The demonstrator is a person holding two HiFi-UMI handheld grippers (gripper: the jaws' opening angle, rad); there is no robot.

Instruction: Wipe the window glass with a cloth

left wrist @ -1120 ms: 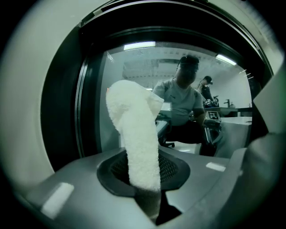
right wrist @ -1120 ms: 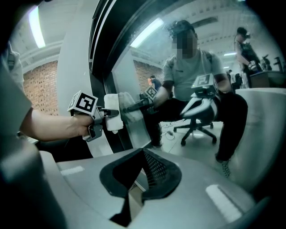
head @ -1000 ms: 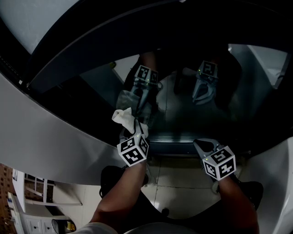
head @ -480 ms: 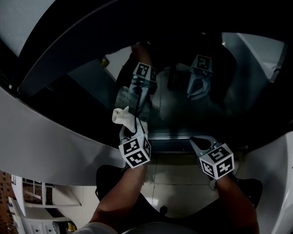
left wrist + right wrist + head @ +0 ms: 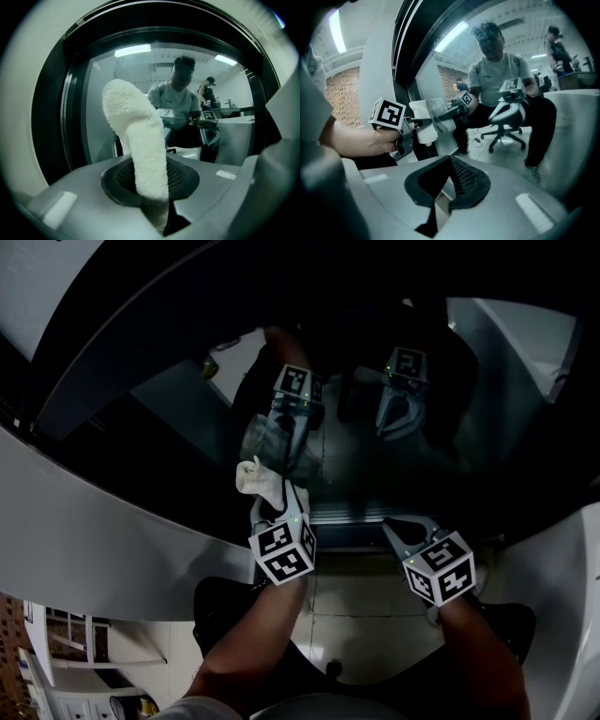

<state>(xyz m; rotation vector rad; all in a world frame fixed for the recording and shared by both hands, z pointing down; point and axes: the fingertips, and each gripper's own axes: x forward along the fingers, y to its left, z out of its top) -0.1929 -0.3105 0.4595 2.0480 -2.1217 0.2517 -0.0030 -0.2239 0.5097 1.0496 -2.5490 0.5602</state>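
Note:
The window glass (image 5: 347,465) is dark and mirrors both grippers. In the head view my left gripper (image 5: 272,505) is shut on a white fluffy cloth (image 5: 254,480), whose free end lies at or very near the pane. The left gripper view shows the cloth (image 5: 139,145) standing up from the shut left gripper (image 5: 152,202), with the glass (image 5: 103,93) close ahead. My right gripper (image 5: 393,525) is held low to the right, shut and empty, near the window's lower edge. In the right gripper view the right gripper (image 5: 439,190) has nothing in it, and the left gripper (image 5: 407,125) with the cloth (image 5: 423,124) shows at the left.
A dark curved window frame (image 5: 122,381) borders the glass, with a pale wall band (image 5: 84,540) beneath it at the left. Tiled floor (image 5: 366,610) and the person's shoes (image 5: 217,601) lie below. The glass reflects a seated person and an office chair (image 5: 506,136).
Little has moved. The left gripper's cube has drifted slightly right and the right gripper slightly left. The reflections sit a bit higher in the view. The cloth stays in the left gripper.

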